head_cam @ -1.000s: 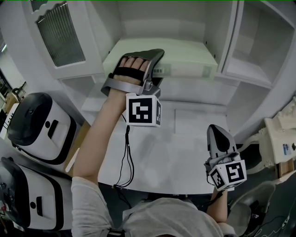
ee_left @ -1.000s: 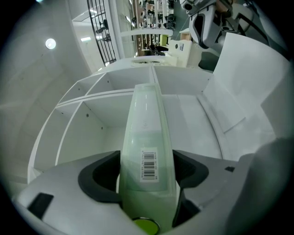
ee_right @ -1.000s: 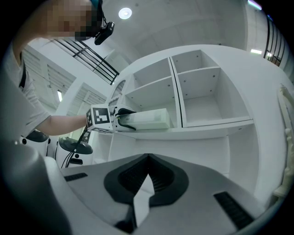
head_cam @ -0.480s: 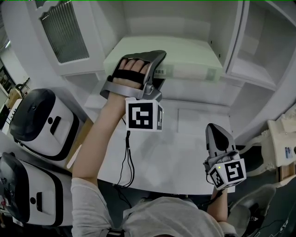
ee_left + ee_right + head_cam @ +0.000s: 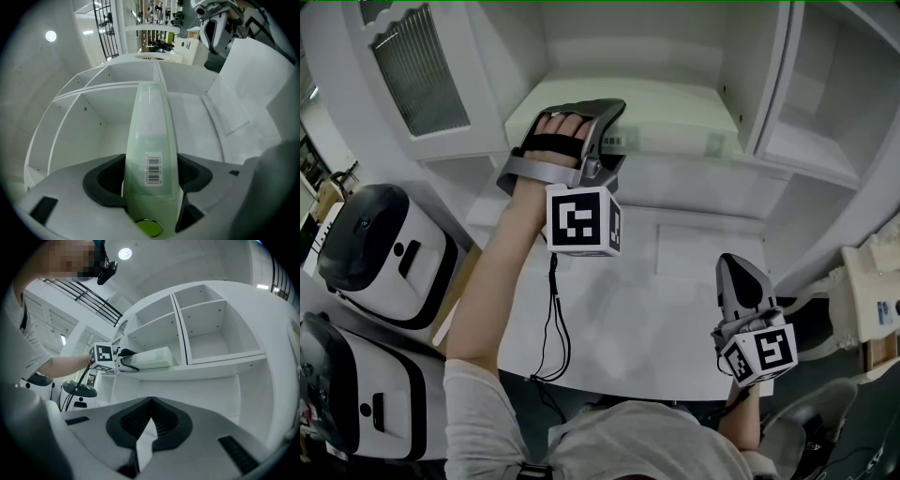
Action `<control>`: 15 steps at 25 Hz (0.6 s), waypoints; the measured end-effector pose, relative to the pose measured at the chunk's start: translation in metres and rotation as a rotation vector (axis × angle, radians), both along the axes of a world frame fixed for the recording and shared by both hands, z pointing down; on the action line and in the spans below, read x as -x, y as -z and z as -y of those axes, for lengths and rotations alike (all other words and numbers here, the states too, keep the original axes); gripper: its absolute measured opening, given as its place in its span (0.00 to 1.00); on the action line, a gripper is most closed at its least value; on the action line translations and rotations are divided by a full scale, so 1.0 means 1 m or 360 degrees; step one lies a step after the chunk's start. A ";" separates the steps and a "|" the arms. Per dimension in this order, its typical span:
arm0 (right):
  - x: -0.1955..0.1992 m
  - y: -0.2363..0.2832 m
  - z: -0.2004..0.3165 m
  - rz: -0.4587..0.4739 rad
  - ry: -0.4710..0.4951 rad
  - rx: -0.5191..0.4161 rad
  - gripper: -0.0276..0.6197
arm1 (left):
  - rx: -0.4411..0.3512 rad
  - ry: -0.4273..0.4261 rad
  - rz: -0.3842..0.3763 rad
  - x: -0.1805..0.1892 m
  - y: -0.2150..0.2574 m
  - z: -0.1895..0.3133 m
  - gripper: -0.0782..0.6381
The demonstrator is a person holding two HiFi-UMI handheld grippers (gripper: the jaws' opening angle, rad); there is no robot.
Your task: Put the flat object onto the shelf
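The shelf's (image 5: pixel 806 155) left compartment has the flat pale-green box (image 5: pixel 675 117) lying in it, right compartment bare. Left gripper (image 5: pixel 151 161) is clamped on the box's barcode end. Right gripper (image 5: pixel 739 267) has its jaws pressed together on nothing, low over the table (image 5: pixel 675 309). Honestly nothing much has shifted since a second ago.

Left arm: your bare left forearm (image 5: pixel 499 281) stretches forward, almost straight, out of a short light sleeve.
Left hand: your left hand (image 5: pixel 558 139) sits in the handle under a dark strap, fingers curled over the top.
Left gripper: your left gripper (image 5: pixel 609 122) points level and ahead, its marker cube (image 5: pixel 581 220) facing you; the jaws press from both sides on the flat object (image 5: pixel 150 136).
Right gripper: your right gripper (image 5: pixel 737 274) is held low, close to your body, pointing ahead; the jaw tips meet with nothing between them.
Right hand: mostly hidden under the right marker cube (image 5: pixel 761 354).
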State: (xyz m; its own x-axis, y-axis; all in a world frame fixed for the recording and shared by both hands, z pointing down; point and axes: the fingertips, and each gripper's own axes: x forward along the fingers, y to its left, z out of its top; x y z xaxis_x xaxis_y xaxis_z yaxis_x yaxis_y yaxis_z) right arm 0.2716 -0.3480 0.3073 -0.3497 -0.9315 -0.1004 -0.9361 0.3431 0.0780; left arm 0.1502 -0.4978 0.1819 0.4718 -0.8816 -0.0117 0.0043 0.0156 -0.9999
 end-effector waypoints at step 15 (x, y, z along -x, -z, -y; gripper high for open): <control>0.004 0.001 0.005 0.0009 0.0053 -0.0009 0.06 | 0.0045 -0.0002 -0.0030 0.003 0.005 -0.025 0.62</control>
State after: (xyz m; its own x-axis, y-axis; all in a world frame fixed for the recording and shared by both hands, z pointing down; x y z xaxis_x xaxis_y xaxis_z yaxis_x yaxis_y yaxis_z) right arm 0.2673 -0.3535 0.3059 -0.3801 -0.9187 -0.1075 -0.9245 0.3737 0.0749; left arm 0.1469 -0.4731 0.1764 0.4727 -0.8812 0.0043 -0.0148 -0.0129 -0.9998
